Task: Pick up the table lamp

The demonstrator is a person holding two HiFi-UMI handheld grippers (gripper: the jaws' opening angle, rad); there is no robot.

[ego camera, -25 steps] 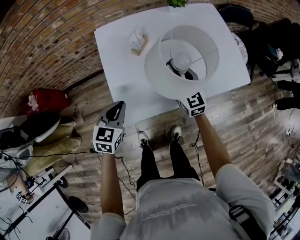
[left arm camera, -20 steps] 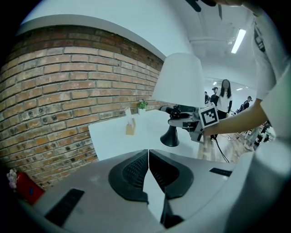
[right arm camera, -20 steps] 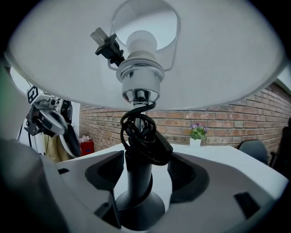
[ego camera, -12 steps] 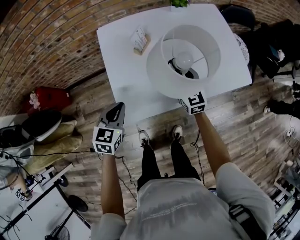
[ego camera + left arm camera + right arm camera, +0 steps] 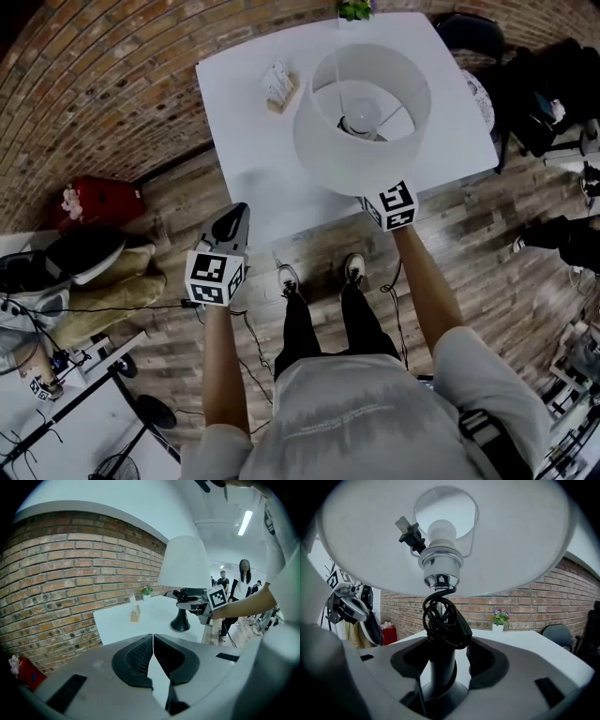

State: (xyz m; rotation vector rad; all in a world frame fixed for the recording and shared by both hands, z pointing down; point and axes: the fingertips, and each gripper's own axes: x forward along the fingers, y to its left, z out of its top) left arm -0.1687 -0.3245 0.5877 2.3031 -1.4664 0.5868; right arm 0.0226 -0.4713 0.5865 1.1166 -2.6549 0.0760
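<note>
Brick wall (image 5: 112,84) and plank floor (image 5: 487,253) frame a white desk (image 5: 244,103). On it, the right hand-held gripper (image 5: 446,656) is clamped on the table lamp (image 5: 361,117). Its jaws sit on either side of the black stem (image 5: 436,681), low down under the shade (image 5: 515,541) and just above the cone base (image 5: 180,623). That base looks to be at the desk's surface, near its front edge, but I cannot tell whether it has cleared the top.

The stem is the right hold, being stiff and narrow. It is probably smooth, though, so the lamp could swivel in the jaws. The lamp likely carries top-heavy, and the wide white drum shade seems thin and easily dented, so it should be kept off everything. A black cord (image 5: 443,620) is wound round the stem below the chrome socket (image 5: 439,559), and its plug (image 5: 408,534) hangs loose.

The left hand-held gripper (image 5: 153,641) has its jaws together on nothing. It hangs over the floor off the desk's near edge, well apart from the lamp.
</note>
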